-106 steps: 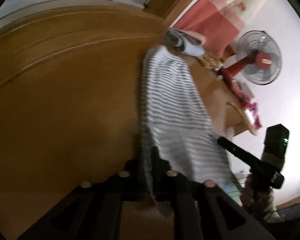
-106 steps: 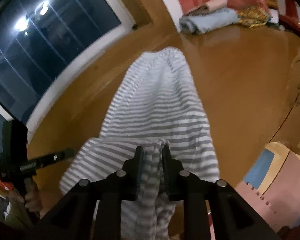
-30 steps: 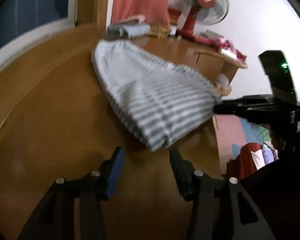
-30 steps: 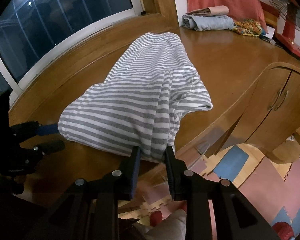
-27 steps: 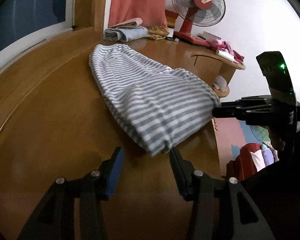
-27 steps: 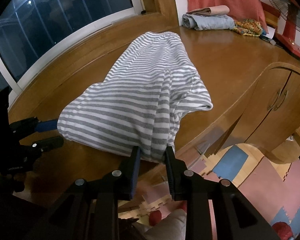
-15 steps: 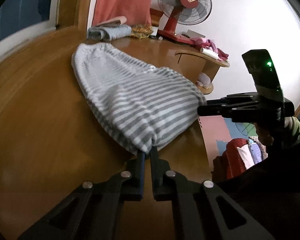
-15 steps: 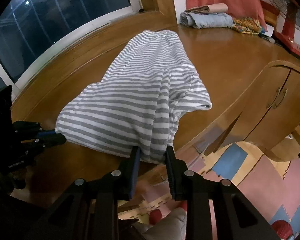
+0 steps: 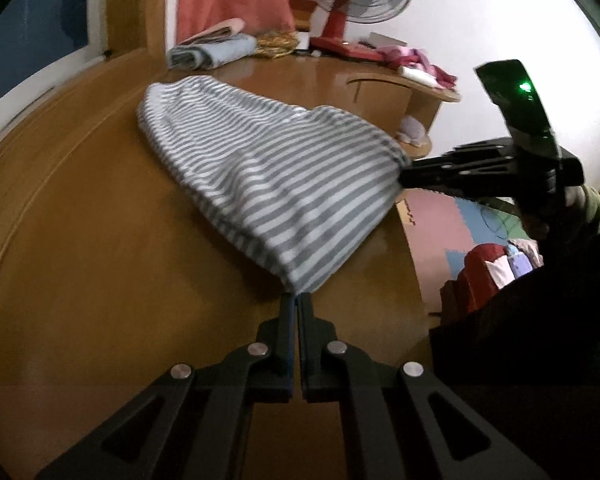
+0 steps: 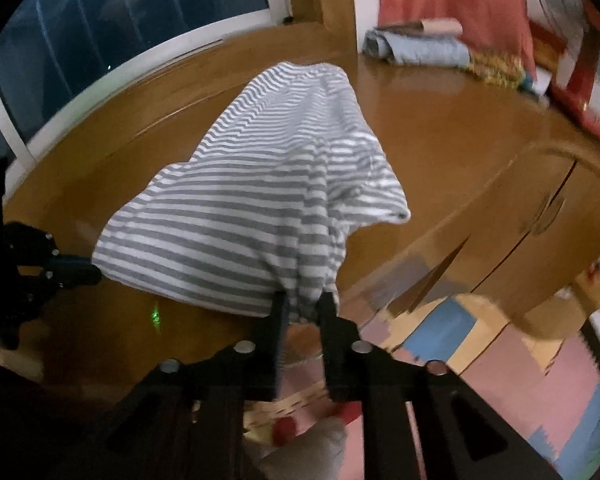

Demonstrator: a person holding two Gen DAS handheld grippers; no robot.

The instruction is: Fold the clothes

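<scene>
Cloth, a soft grey-and-white striped knit garment [image 9: 276,184], sags limp across the glossy wooden worktop [image 9: 100,264], its near corner nipped by the closed left gripper [image 9: 298,300], while toward the worktop's front edge the right gripper [image 10: 302,308] pinches the bunched other corner.

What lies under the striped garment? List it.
Under the striped garment only the wooden tabletop shows around its edges. Both the left gripper and right gripper pinch its near hem. Anything beneath the cloth is hidden.
</scene>
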